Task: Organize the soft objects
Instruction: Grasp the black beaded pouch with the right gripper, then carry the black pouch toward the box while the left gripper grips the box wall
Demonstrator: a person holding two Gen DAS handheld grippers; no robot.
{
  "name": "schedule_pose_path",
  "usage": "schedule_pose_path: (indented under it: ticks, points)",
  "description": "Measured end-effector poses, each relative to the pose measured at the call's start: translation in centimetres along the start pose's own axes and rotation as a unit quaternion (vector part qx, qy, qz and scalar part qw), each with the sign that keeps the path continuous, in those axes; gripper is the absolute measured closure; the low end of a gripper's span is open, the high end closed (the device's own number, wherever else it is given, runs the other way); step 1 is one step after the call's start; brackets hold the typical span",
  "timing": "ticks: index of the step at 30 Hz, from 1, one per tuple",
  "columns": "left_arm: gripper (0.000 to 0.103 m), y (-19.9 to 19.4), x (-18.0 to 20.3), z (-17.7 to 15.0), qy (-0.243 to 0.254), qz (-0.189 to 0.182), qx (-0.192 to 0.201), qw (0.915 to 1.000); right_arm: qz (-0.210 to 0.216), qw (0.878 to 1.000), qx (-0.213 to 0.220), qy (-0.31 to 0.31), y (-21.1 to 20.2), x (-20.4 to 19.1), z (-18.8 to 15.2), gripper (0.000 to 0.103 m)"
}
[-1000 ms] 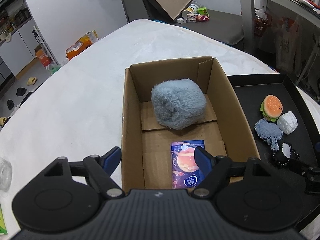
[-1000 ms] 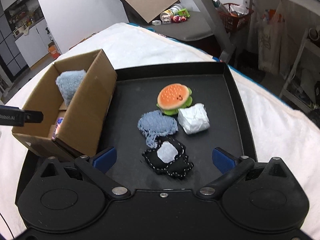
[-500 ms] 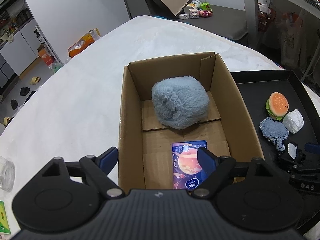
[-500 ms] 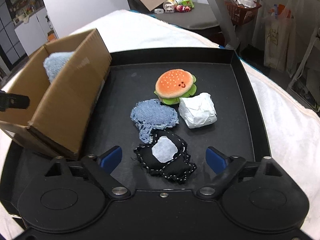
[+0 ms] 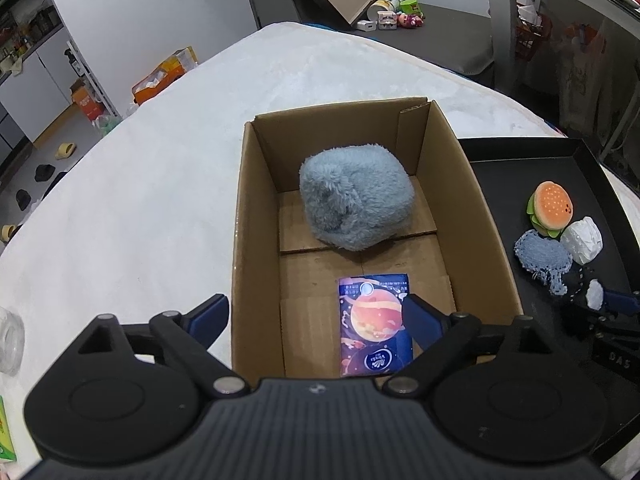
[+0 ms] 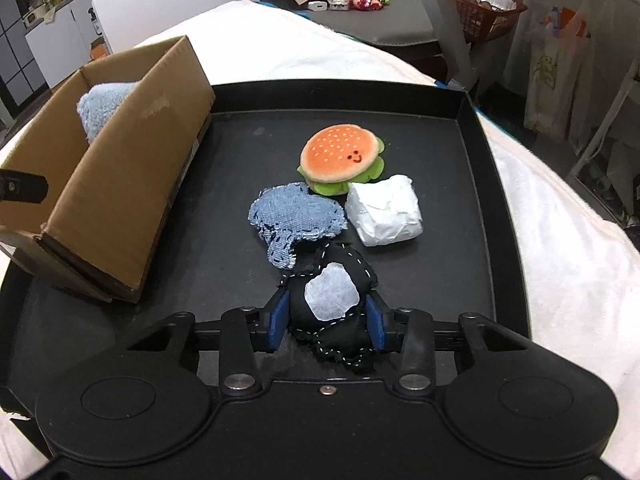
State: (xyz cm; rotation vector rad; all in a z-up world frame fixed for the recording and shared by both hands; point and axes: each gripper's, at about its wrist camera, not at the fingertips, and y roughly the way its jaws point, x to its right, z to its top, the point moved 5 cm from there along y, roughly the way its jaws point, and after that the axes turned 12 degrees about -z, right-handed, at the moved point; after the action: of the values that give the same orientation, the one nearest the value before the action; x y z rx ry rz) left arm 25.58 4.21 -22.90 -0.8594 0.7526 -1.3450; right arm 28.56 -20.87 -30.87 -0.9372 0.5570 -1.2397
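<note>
The right gripper [image 6: 327, 316] has its jaws clamped on the black pouch [image 6: 332, 300] in the tray [image 6: 472, 160]. The left gripper [image 5: 316, 320] hovers over the cardboard box [image 5: 256, 208], jaws wide.

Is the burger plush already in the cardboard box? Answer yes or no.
No, the burger plush lies on the black tray, outside the cardboard box.

White wall [image 5: 160, 12] behind; grey floor [image 5: 448, 36] w/ clutter; white cabinets [image 5: 28, 80] left.
</note>
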Motion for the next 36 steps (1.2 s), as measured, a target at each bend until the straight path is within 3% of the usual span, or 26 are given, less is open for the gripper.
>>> schedule_pose_path:
  ticks: [21, 36]
  points:
    - [0.006, -2.2, -0.9, -0.3, -0.018, -0.039, 0.04, 0.9983, -0.008, 0.998, 0.068, 0.003, -5.6, -0.5, 5.0, 0.063]
    - [0.013, -2.9, -3.6, -0.7, -0.04, -0.07, 0.075, 0.994, 0.003, 0.993, 0.118, -0.025, -8.7, -3.5, 9.5, 0.063]
